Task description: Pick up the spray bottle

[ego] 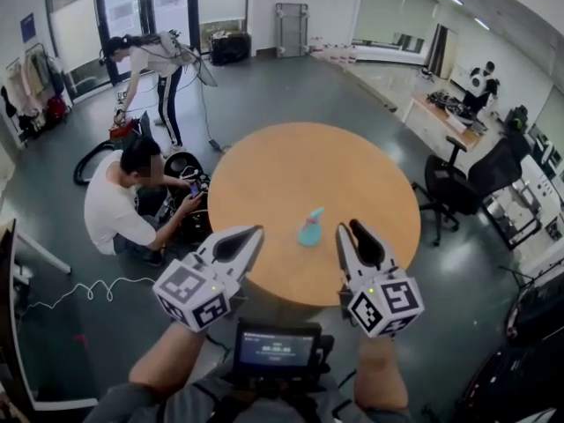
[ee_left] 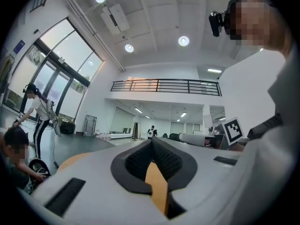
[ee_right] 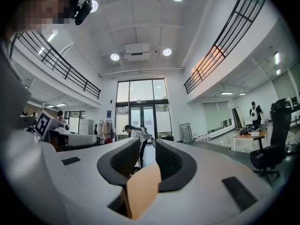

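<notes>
Our left gripper (ego: 253, 234) is clenched shut on nothing, and our right gripper (ego: 349, 233) stands slightly parted and empty. We see the teal spray bottle (ego: 310, 227) on the round wooden table (ego: 264, 174), between their tips.

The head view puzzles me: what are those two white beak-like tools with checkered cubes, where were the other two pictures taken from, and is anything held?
No robot here: a person holds a gripper tool in each hand. The head view comes from a camera on the person's head, looking down at the left gripper, the right gripper and a round wooden table. On it is a teal spray bottle. The other two pictures come from cameras riding on each gripper, looking along its fingers. The left fingers are shut on nothing; the right fingers stand slightly apart, also empty.
</notes>
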`<state>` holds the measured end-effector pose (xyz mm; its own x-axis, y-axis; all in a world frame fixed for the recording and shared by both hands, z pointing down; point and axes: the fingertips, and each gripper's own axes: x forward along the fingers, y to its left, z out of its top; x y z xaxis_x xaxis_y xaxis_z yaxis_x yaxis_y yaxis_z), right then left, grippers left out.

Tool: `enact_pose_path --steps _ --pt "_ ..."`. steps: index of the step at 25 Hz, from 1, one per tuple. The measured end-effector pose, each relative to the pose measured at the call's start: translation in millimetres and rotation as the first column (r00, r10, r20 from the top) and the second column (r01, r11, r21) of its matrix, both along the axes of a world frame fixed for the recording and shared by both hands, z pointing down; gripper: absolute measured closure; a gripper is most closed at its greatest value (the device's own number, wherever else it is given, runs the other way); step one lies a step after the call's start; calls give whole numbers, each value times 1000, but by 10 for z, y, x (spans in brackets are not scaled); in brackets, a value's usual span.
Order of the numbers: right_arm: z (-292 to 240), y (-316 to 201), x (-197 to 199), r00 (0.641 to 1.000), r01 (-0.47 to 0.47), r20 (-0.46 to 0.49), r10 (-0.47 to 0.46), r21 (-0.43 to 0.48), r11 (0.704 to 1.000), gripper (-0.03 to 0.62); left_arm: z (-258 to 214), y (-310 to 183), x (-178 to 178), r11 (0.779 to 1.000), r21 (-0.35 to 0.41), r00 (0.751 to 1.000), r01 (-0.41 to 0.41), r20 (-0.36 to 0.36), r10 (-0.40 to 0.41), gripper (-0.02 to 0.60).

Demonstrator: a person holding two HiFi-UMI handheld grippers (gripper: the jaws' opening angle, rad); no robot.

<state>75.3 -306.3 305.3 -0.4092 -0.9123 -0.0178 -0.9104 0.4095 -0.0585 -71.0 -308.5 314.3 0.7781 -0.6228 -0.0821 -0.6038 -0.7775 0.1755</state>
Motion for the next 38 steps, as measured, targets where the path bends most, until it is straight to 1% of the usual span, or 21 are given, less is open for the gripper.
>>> enact_pose_path --steps 2,6,8,10,12,16,18,19,20,21,23,25,26,28,29,31,34,36,37,38 --pt "2 -109 117 1000 13 3 -13 -3 1000 488 14 -114 124 1000 -8 1000 6 -1 -6 578" --pt "42 -317 299 999 52 10 -52 -13 999 487 53 -315 369 1000 -1 1000 12 20 -12 578" --pt "84 -425 358 996 86 5 -86 -26 996 472 76 -432 464 1000 -4 999 30 24 -30 578" --pt "128 -520 413 993 120 -5 -120 -40 992 444 98 -536 531 998 -11 998 58 24 -58 578" --pt "144 -599 470 989 147 -7 -147 -45 988 444 110 -602 576 997 -18 996 81 34 -80 578" --pt "175 -748 530 985 172 20 -171 -45 984 440 142 -693 596 994 -28 992 109 69 -107 578" --pt "231 -785 541 981 192 20 -191 -55 980 421 163 -720 620 992 -32 990 120 73 -117 578" --pt "264 -802 545 979 203 10 -203 -62 977 397 169 -741 641 992 -33 990 123 73 -121 578" --pt "295 -823 547 977 213 -2 -214 -68 975 356 177 -769 663 992 -35 990 125 73 -122 578" --pt "323 -846 549 975 221 -11 -222 -71 973 334 191 -798 685 991 -39 990 125 73 -122 578" --pt "372 -894 557 973 229 -8 -230 -76 970 328 248 -854 717 991 -52 990 121 77 -117 578" --pt "431 -933 552 973 231 -6 -232 -84 969 322 335 -901 721 991 -72 991 114 84 -108 577" --pt "465 -946 540 972 231 -9 -233 -90 969 303 378 -920 711 991 -82 991 109 85 -102 577" --pt "539 -970 505 973 229 -16 -232 -104 968 301 447 -965 675 991 -96 993 96 77 -89 522" --pt "581 -983 483 973 228 -18 -231 -113 967 301 474 -998 648 991 -100 994 93 73 -86 521" --pt "687 -998 425 969 239 -28 -245 -135 962 270 535 -1074 588 989 -107 993 101 70 -94 521" --pt "885 -1005 385 964 250 -48 -262 -174 952 245 661 -1166 523 986 -122 991 117 74 -108 522" --pt "1009 -1034 381 965 241 -57 -256 -191 952 241 757 -1218 480 984 -131 991 122 78 -113 520" --pt "1072 -1053 375 966 233 -61 -250 -200 952 241 804 -1236 462 983 -137 991 120 76 -110 510" --pt "1138 -1074 364 968 226 -65 -244 -210 951 233 850 -1250 446 983 -144 992 113 70 -103 486"
